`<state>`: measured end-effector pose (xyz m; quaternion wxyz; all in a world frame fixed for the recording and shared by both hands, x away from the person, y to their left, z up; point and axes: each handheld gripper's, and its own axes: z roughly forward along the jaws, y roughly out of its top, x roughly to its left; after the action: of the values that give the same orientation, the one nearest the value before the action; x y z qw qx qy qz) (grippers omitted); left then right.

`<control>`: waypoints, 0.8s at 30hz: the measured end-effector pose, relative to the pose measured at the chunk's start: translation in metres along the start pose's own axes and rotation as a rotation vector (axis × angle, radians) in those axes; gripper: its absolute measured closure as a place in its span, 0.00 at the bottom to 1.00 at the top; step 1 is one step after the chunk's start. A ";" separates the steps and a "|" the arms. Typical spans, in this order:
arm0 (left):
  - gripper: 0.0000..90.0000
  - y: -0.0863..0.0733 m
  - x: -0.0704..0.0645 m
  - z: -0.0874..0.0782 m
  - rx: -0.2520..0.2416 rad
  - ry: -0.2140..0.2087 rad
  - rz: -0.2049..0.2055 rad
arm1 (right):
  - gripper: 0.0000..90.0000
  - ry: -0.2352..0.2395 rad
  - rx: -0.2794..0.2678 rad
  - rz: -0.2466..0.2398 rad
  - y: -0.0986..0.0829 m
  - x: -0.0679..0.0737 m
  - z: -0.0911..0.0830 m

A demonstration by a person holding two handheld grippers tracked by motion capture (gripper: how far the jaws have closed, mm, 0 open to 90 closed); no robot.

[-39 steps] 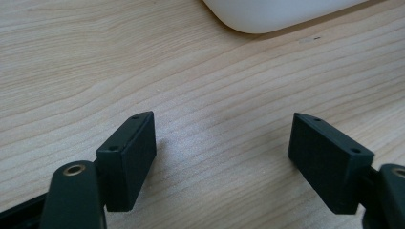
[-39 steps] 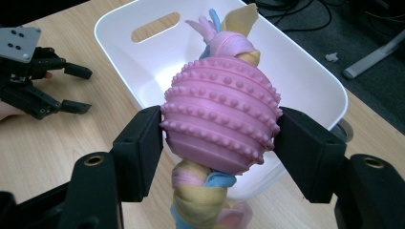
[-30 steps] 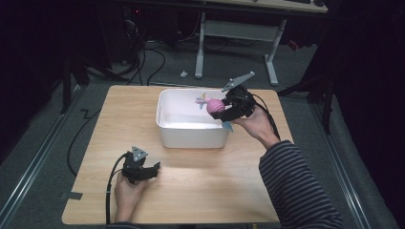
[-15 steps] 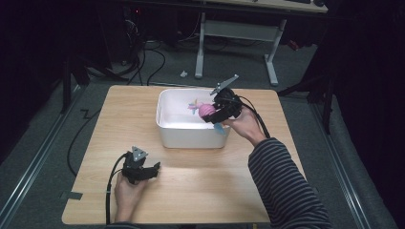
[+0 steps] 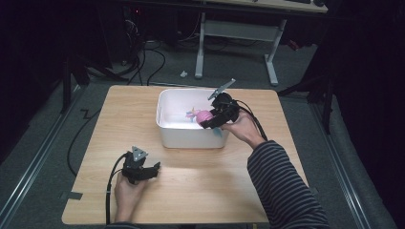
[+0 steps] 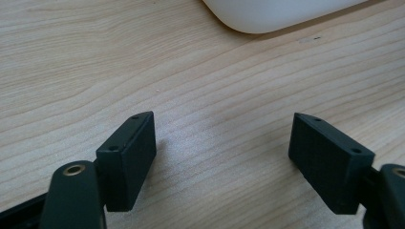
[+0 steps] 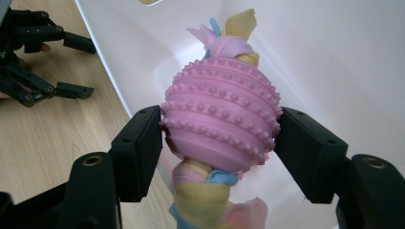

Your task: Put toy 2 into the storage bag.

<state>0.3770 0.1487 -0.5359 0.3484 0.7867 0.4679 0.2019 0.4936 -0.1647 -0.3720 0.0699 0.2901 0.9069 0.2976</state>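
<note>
A pale wooden table [image 5: 191,200] with rounded corners carries everything, standing on a grey carpeted floor [image 5: 43,124] where black cables [image 5: 143,57] trail off toward the legs of a white desk frame [image 5: 239,33] behind.

On the far half of the table sits a white plastic rectangular tub [image 5: 165,112], open at the top, its near wall facing the person. A corner of it also shows at the top of the left gripper view [image 6: 267,14].

From the right comes a forearm in a dark striped sleeve [image 5: 282,186]; its hand carries the right tongs [image 5: 206,120] over the tub's near right part, a black cable looping back from them. Those tongs are clamped on a pink knobbly rubber ball threaded on a braided rope of yellow, pink and blue cloth [image 7: 222,124]. In the right gripper view the two black jaws press the ball's sides, rope ends sticking out above and below, and the white inside of the tub lies behind it. The toy hangs above the tub's interior, just inside the near wall; I cannot tell whether it touches the bottom.

Near the table's front left edge, well apart from the tub, the other hand rests the left tongs [image 5: 155,167] on the wood. Their jaws stand wide apart with nothing between, bare wood grain beneath them [image 6: 224,143].
</note>
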 end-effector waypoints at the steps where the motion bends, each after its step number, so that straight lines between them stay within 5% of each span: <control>1: 0.27 0.000 0.000 0.000 -0.001 0.000 -0.001 | 0.38 0.000 0.000 0.000 0.000 0.000 0.000; 13: 0.27 0.000 0.000 0.000 -0.002 0.000 -0.002 | 0.35 0.025 -0.049 0.038 -0.008 -0.005 -0.007; 24: 0.27 0.000 0.000 0.000 -0.002 0.000 -0.002 | 0.37 -0.059 -0.178 0.064 -0.038 0.000 -0.045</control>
<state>0.3770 0.1485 -0.5360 0.3494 0.7858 0.4685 0.2021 0.4619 -0.2125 -0.3575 0.1126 0.3201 0.8646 0.3706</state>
